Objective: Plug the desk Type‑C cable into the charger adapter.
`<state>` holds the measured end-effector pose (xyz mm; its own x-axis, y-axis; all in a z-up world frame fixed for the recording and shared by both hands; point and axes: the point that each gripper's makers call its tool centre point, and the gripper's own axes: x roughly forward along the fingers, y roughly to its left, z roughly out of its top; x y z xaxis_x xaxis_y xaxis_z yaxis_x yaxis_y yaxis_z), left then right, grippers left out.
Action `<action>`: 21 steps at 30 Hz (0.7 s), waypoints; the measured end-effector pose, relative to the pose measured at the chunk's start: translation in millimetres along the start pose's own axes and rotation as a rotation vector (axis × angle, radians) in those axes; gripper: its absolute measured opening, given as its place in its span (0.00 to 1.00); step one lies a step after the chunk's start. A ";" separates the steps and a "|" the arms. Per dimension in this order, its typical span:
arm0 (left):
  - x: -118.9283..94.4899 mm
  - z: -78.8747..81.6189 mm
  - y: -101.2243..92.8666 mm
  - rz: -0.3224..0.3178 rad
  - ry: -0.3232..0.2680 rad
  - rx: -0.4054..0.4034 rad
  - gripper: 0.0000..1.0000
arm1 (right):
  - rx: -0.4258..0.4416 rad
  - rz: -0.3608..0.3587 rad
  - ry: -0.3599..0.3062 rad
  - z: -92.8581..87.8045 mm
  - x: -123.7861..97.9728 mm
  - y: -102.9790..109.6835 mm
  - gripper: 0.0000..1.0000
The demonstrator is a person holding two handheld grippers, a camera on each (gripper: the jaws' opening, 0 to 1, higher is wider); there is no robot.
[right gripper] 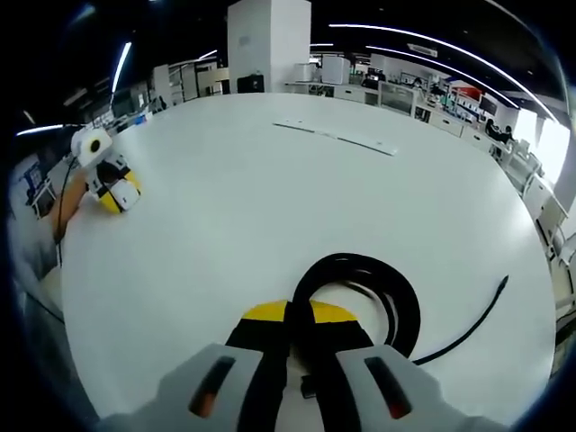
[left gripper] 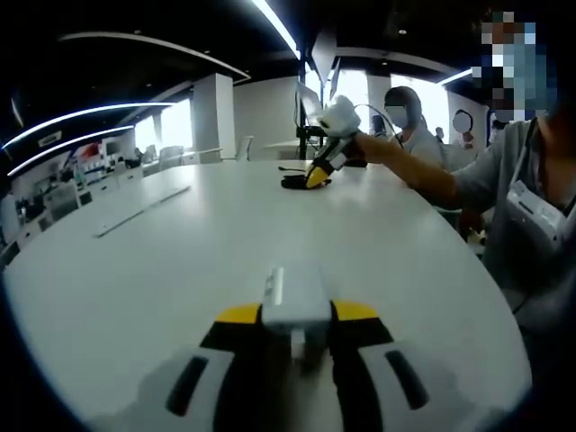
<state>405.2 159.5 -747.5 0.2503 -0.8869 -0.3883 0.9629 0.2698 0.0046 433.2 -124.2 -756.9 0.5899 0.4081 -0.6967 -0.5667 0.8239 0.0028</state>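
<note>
Open-plan office, large and dim overhead: long strip lights [right gripper: 432, 45] run across a dark ceiling, white square pillar [right gripper: 267, 45] mid-floor, rows of desks with monitors [right gripper: 423, 99] along the far side. Work surface is a big white oval meeting table [right gripper: 270, 198]; bright windows [left gripper: 175, 121] behind, seated person [left gripper: 409, 121] at the far end

White charger adapter [left gripper: 295, 304] clamped upright in tongs; black Type-C cable [right gripper: 378, 301] coiled on white table.

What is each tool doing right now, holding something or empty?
Left tool: shut on the white charger adapter.
Right tool: shut on the black cable.
</note>
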 end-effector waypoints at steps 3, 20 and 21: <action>-0.1 0.3 -0.3 0.000 0.000 0.000 0.27 | -0.005 0.001 0.000 -0.5 -1.5 0.8 0.06; 0.2 0.6 -1.3 0.003 0.003 0.002 0.27 | 0.000 0.007 -0.013 -9.4 -12.2 15.4 0.06; 0.4 0.5 -1.2 0.003 0.003 0.002 0.27 | -0.001 0.008 -0.012 -10.3 -12.5 15.9 0.06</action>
<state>404.1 158.6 -747.2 0.2526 -0.8851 -0.3910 0.9624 0.2715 0.0072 410.9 -120.3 -755.5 0.5920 0.4194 -0.6882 -0.5719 0.8203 0.0079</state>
